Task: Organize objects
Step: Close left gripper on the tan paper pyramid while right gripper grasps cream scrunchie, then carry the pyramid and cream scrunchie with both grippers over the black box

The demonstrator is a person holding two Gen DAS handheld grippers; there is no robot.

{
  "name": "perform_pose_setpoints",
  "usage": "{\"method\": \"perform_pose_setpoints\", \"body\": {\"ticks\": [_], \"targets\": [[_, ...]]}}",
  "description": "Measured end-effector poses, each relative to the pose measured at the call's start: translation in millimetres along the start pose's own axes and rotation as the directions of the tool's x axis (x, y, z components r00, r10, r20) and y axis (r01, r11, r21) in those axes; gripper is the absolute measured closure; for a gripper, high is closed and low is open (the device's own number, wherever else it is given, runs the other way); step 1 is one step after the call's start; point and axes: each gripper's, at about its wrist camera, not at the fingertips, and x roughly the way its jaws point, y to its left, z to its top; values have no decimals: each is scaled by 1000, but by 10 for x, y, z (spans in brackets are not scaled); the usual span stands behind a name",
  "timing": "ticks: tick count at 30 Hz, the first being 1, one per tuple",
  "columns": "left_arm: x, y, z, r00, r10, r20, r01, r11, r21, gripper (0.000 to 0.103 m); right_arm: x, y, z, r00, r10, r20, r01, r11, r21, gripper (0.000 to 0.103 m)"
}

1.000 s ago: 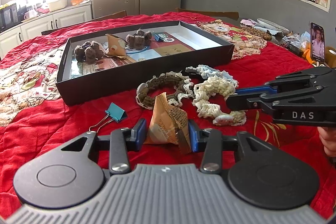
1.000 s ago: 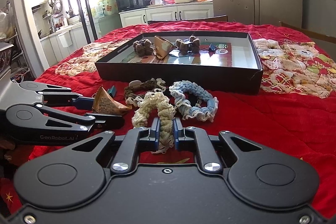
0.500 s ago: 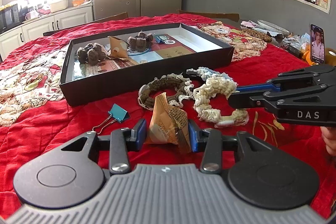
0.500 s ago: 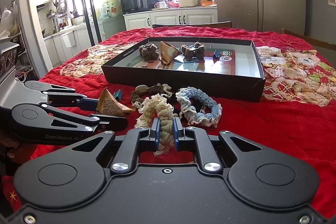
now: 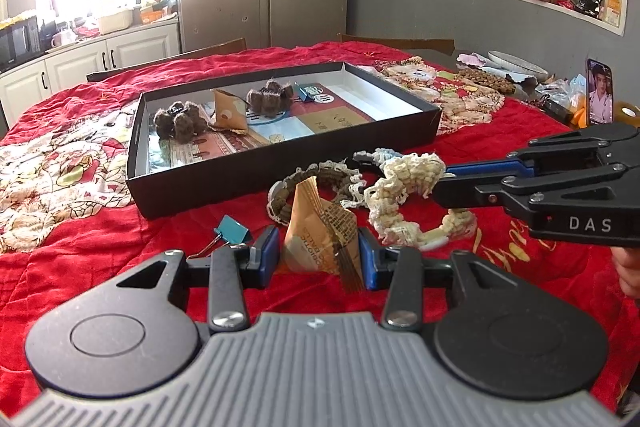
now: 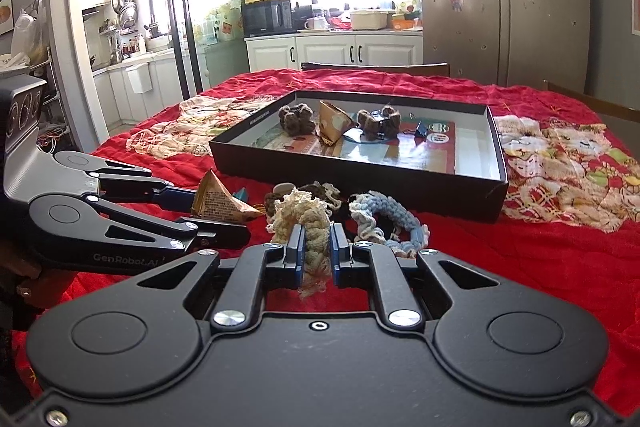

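Black tray [image 5: 248,183], upper centre: two brown scrunchies, one paper packet, one clip already inside. Left gripper [image 5: 318,253] clamps a paper packet [image 5: 320,233]; right gripper [image 6: 316,255] pinches the cream scrunchie [image 6: 304,219]. Brown scrunchie [image 5: 316,183], blue scrunchie [image 6: 392,223] and teal clip [image 5: 232,229] remain outside, lower centre.

We read "DAS" in white letters on the side of the right gripper [image 5: 436,187]. The left gripper [image 6: 224,211] carries "GenRobot.AI" on its lower arm. Print on the paper packet [image 5: 320,235] appears inverted, and we cannot read it reliably.
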Motion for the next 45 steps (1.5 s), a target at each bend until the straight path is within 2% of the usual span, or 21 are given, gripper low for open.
{"method": "perform_pose_setpoints", "body": {"ticks": [45], "targets": [[-215,-59,339,993,-7,117,4,1000,30,58,-253,72,334,995,7,96,-1,998,-65,91]]}}
